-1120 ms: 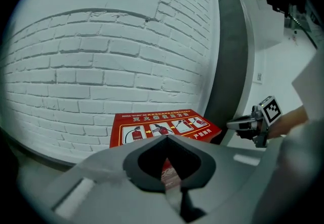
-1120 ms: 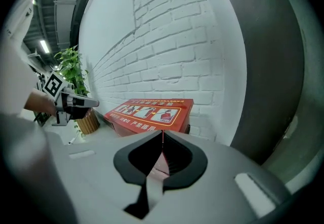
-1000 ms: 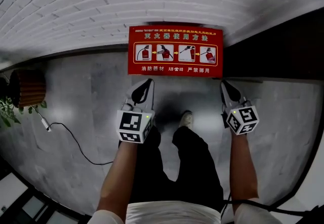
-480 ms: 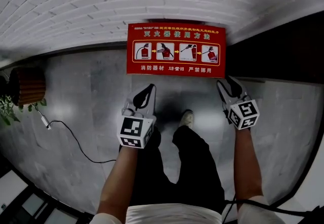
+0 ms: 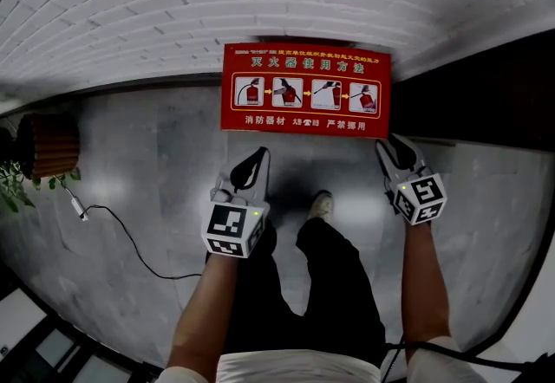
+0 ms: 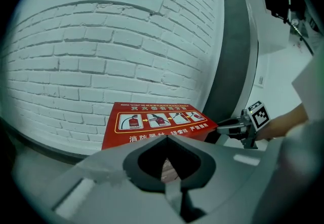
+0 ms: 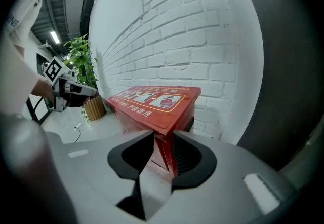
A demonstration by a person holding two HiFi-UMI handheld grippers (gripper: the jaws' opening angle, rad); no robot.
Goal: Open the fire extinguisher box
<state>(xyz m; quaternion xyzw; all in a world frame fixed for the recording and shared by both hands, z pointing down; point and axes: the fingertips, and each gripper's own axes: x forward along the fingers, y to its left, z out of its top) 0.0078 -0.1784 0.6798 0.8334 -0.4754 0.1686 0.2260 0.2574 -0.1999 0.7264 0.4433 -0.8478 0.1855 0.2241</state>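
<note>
box: red fire extinguisher box (image 5: 303,91) sits on the grey floor (image 5: 147,165), back against the white brick wall (image 5: 173,9). Lid (image 6: 157,119) is down, instruction pictures face up.
task state: box not opened yet, looks like the approach-to-grasp stage.
right gripper (image 5: 392,146): at the box's right front corner, pointing down at it. Jaws are apart and have just been closing. The lid's corner shows between them, but I see no pad pressing on it, so not a grip yet.
left gripper (image 5: 257,154): jaws closed tip to tip, nothing in them. Hangs just in front of the lid's front edge, left of centre, not touching.
step in hand: get hold of the lid's front lip at the right corner.
how to do it well: push the right jaws further so the overhanging lip sits deep between the pads, one pad above and one under. Then clamp and lift in an arc about the wall-side edge, where the hinge probably is.
left's job: probably steady the box body, or take the other corner.
risk: a shallow bite on the thin lip slips off.
</note>
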